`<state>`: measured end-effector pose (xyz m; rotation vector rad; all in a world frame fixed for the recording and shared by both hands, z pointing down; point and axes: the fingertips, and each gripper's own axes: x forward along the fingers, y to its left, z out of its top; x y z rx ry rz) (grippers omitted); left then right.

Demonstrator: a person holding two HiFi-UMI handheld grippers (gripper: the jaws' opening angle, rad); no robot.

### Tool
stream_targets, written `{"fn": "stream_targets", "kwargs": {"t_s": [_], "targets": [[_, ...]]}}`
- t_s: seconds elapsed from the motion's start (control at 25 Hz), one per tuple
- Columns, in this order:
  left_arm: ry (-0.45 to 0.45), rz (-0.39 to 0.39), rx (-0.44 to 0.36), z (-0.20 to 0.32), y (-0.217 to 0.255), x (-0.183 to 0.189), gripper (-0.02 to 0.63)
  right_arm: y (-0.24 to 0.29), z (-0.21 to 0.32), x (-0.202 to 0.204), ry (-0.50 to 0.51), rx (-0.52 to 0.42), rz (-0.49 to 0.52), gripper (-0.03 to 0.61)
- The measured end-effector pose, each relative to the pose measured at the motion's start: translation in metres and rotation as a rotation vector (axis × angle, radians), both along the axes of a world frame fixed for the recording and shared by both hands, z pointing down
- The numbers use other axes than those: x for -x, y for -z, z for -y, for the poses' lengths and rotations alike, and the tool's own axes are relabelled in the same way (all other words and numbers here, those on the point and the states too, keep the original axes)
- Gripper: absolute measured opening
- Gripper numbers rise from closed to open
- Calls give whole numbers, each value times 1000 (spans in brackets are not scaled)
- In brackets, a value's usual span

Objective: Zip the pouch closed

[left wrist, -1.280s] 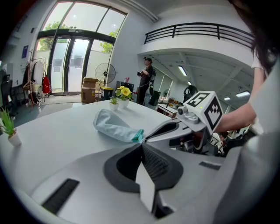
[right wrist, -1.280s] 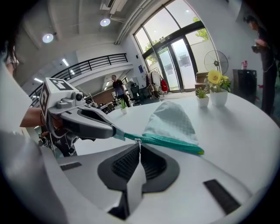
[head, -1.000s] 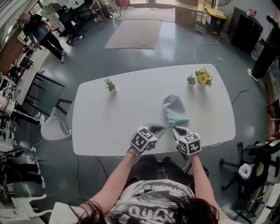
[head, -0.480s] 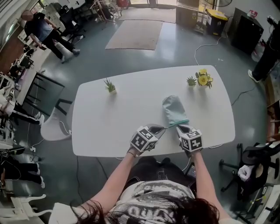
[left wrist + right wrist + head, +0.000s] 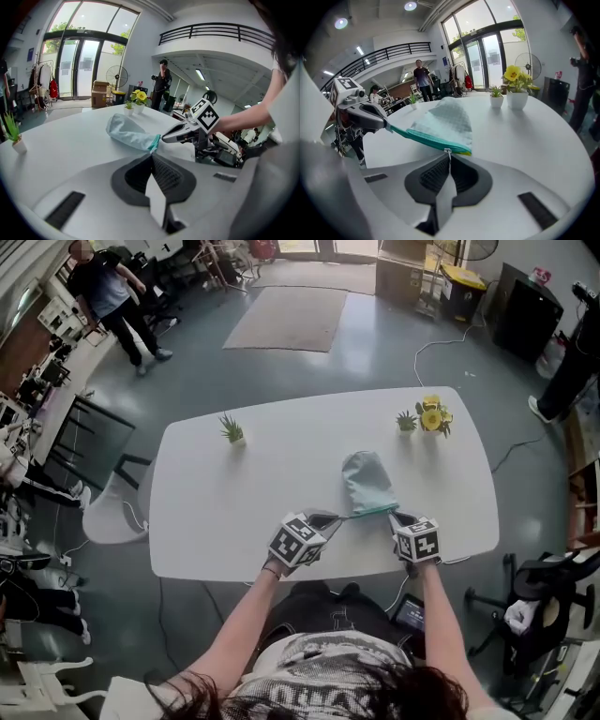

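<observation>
pouch: one, light blue pouch, flat on the white table, near your edge, right of middle
zip: one teal zip along the pouch's near edge, stretched straight between your two grippers
pull: one small pull, at the zip's right end, by the yellow tip
right gripper: your right gripper has its jaws pressed together, pinching the pull
left gripper: your left gripper has its jaws pressed together on the pouch's left teal corner
grippers: two, one at each end of the zip, each with a marker cube
plants: three pots on the table's far side. One green plant is far left. One small green plant is far right, just beside one pot of yellow flowers. All are well apart from the pouch.
rug: one rug on the floor beyond the table
person: one person standing at far left
</observation>
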<state>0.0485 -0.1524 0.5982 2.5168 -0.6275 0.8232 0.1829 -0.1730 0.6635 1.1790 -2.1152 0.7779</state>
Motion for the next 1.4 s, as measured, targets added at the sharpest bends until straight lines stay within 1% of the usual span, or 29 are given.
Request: {"fn": "stream_targets", "kwargs": {"t_s": [0.16, 0.48, 0.6, 0.64, 0.72, 0.76, 0.88, 0.92, 1.0, 1.04, 1.2, 1.4], "targets": [[21, 5, 11, 3, -9, 10, 12, -7, 4, -19, -29, 21, 1, 15], [45, 46, 44, 4, -27, 13, 12, -12, 3, -15, -27, 17, -18, 11], [41, 76, 43, 1, -34, 13, 13, -13, 2, -15, -17, 1, -56, 17], [43, 85, 45, 0, -37, 12, 14, -13, 1, -14, -13, 0, -61, 25], [51, 90, 55, -5, -42, 10, 14, -13, -1, -11, -6, 3, -55, 76], [55, 84, 60, -8, -44, 8, 14, -12, -2, -10, -3, 3, -51, 91], [67, 62, 67, -14, -50, 6, 23, -4, -4, -6, 3, -19, -35, 100], [70, 56, 66, -14, -51, 6, 47, 0, -5, -4, 4, -30, -26, 103], [80, 41, 62, -16, -49, 6, 116, 7, -8, 0, 6, -52, -8, 104], [89, 34, 61, -17, -47, 6, 126, 12, -10, 2, 8, -62, 3, 104], [138, -13, 50, -20, -34, 9, 133, 31, -20, 16, 24, -113, 54, 104], [209, -53, 9, -29, -20, 15, 132, 50, -40, 39, 42, -170, 123, 104]]}}
